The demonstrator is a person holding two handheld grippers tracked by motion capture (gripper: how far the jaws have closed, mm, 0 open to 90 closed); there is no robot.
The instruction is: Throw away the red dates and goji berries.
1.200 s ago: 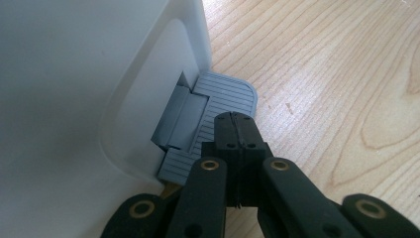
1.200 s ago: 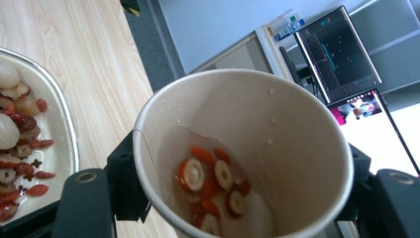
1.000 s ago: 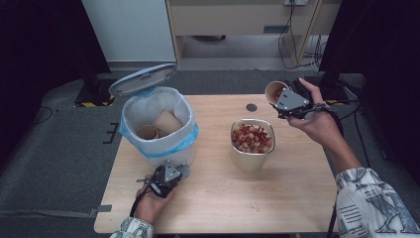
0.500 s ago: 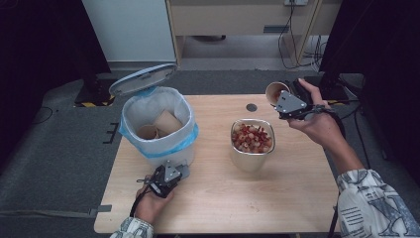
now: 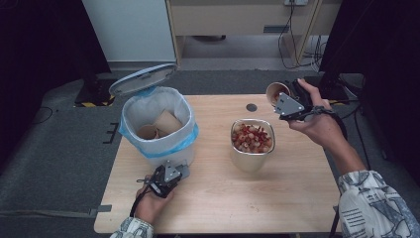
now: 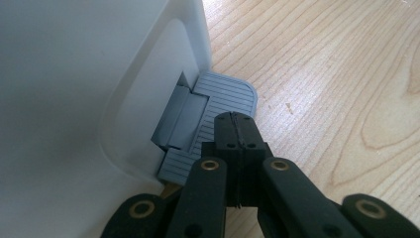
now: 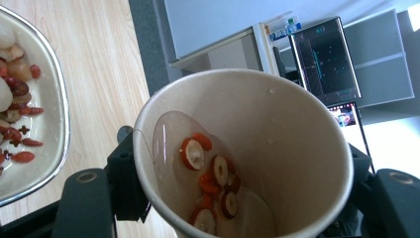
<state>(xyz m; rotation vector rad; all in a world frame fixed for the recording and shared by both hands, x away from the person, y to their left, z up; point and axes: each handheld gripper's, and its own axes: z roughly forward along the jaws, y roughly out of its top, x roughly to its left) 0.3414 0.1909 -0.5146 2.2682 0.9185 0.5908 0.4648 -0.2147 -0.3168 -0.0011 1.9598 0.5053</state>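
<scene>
A white pedal bin (image 5: 157,148) with a blue liner stands on the table's left, its lid (image 5: 142,78) raised. Several brown paper cups (image 5: 161,124) lie inside. My left gripper (image 5: 168,176) is shut, its tip (image 6: 236,124) down on the bin's grey pedal (image 6: 225,91) beside the white wall (image 6: 74,99). A steel bowl (image 5: 251,157) of red and white fruit pieces sits mid-table. My right gripper (image 5: 287,105) is shut on a paper cup (image 5: 276,93), tilted, above the table's far right. The paper cup (image 7: 277,129) holds some liquid and red slices (image 7: 213,178); the bowl (image 7: 54,99) lies to its left.
A small dark round spot (image 5: 251,107) marks the table behind the bowl. The wooden table (image 5: 277,198) has bare surface at the front and right. Dark floor, cables and cabinets surround it.
</scene>
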